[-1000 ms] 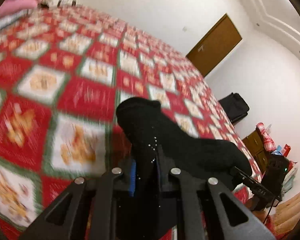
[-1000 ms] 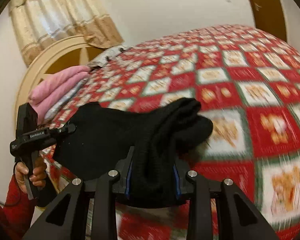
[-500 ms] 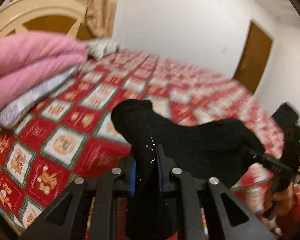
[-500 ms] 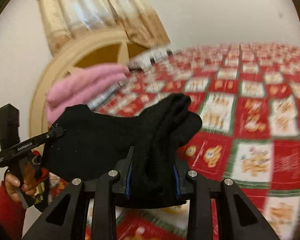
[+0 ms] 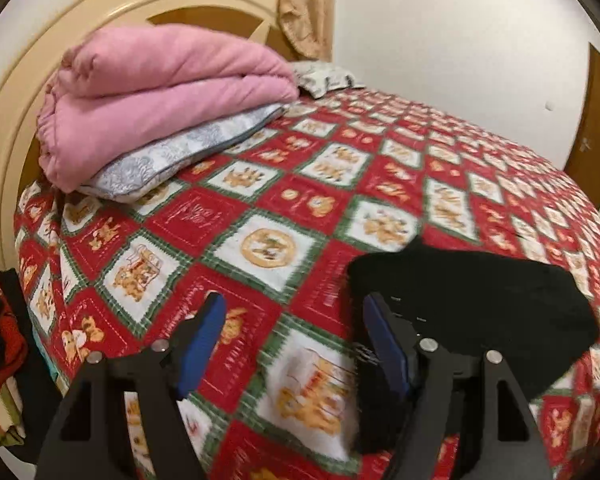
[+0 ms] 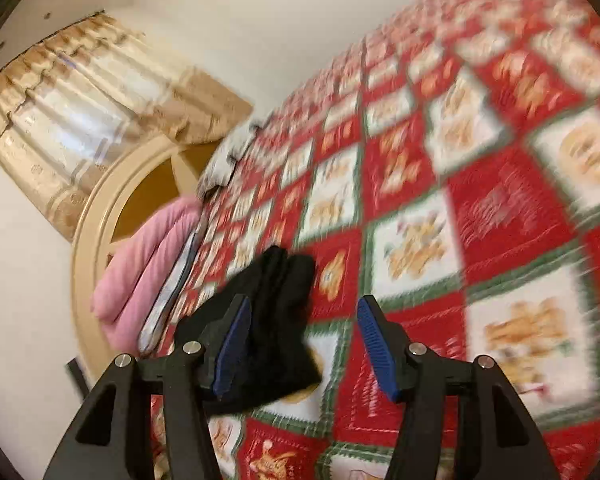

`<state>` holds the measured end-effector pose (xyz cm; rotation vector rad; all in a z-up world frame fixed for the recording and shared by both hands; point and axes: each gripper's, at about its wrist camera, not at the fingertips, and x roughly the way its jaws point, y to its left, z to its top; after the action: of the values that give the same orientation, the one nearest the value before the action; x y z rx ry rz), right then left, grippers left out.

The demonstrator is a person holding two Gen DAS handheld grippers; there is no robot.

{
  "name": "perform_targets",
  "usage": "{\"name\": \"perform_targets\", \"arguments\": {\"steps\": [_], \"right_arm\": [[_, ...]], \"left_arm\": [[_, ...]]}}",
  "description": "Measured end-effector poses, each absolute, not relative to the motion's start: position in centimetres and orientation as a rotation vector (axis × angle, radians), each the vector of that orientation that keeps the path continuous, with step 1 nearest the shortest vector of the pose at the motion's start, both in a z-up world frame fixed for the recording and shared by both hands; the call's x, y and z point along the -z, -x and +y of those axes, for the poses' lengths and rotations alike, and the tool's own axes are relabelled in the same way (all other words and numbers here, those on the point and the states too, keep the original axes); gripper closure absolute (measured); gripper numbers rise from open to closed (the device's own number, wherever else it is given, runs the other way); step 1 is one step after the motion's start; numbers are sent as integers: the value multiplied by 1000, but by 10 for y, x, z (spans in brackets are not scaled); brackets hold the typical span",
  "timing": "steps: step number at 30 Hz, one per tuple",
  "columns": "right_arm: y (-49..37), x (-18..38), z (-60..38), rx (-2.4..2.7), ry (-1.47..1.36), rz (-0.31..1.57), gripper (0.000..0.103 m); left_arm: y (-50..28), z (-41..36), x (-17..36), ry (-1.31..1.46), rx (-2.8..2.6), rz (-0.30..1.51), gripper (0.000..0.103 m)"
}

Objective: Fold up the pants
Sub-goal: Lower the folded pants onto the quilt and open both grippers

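The black pants (image 5: 472, 300) lie bunched on the red patterned bedspread (image 5: 260, 216), at the right of the left wrist view. My left gripper (image 5: 296, 340) is open and empty, and its right finger is beside the bundle's left edge. In the right wrist view the pants (image 6: 272, 312) lie at lower left. My right gripper (image 6: 304, 344) is open with its left finger against the cloth, holding nothing.
A folded pink blanket (image 5: 160, 92) rests on a grey pillow (image 5: 188, 152) by the cream headboard (image 5: 40, 72). A brown door (image 5: 596, 128) is at the far right. Striped cloth (image 5: 0, 360) hangs off the bed's left edge. Curtains (image 6: 80, 100) hang above the headboard.
Both grippers have opened and let go of the black pants. The pants have dropped onto the bedspread. Both cameras have swung toward the headboard.
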<state>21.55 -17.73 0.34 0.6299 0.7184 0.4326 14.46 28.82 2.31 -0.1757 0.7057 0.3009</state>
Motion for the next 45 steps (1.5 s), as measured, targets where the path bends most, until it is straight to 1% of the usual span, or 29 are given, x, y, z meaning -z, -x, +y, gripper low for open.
{"name": "perform_targets", "arguments": {"steps": [1,2,3,5,8,10,12,13,14,16,21,22,24,25,26,29,35,40,45], "right_arm": [[-210,-13,-167,-440,-555,701,57],[-203,-24,-148,-461,-446,679,78],[-198,-32,-130,-488,-370,669,83],[-189,-42,-93,-541,-247,653,84],[-181,-40,-58,-564,-140,639,84],[-186,-28,-50,-520,-84,664,84],[-199,-2,-53,-458,-71,752,84],[-206,12,-56,-448,-89,792,85],[-207,20,-61,-460,-124,786,85],[-206,22,-66,-470,-139,758,84],[-201,14,-60,-469,-122,752,83],[-198,11,-60,-470,-143,755,83],[-190,2,-65,-472,-221,772,68],[-184,-2,-67,-474,-261,782,47],[-176,-6,-70,-476,-305,778,31],[-147,-13,-73,-491,-375,732,30],[-113,-11,-63,-434,-307,795,30],[-90,-11,-56,-350,-198,845,30],[-73,-16,-56,-281,-149,897,30]], "left_arm": [[-142,277,-24,143,-295,698,29],[-140,265,-24,106,-292,692,29],[-138,250,-22,68,-283,689,29],[-139,222,-15,2,-246,707,29],[-151,193,-1,-83,-255,754,29],[-156,184,11,-123,-263,776,29],[-158,181,20,-133,-289,793,28],[-157,182,21,-118,-288,782,27],[-156,184,21,-101,-296,771,24],[-156,189,22,-79,-321,767,14],[-155,193,20,-38,-317,785,13],[-153,192,19,-43,-318,787,13],[-149,188,16,-54,-316,792,13],[-146,186,14,-55,-314,796,13],[-141,183,12,-53,-309,800,12],[-127,176,5,-48,-305,787,7],[-97,154,-2,-67,-290,776,2],[-86,145,8,-64,-277,862,2],[-73,137,19,8,-214,982,2]]}}
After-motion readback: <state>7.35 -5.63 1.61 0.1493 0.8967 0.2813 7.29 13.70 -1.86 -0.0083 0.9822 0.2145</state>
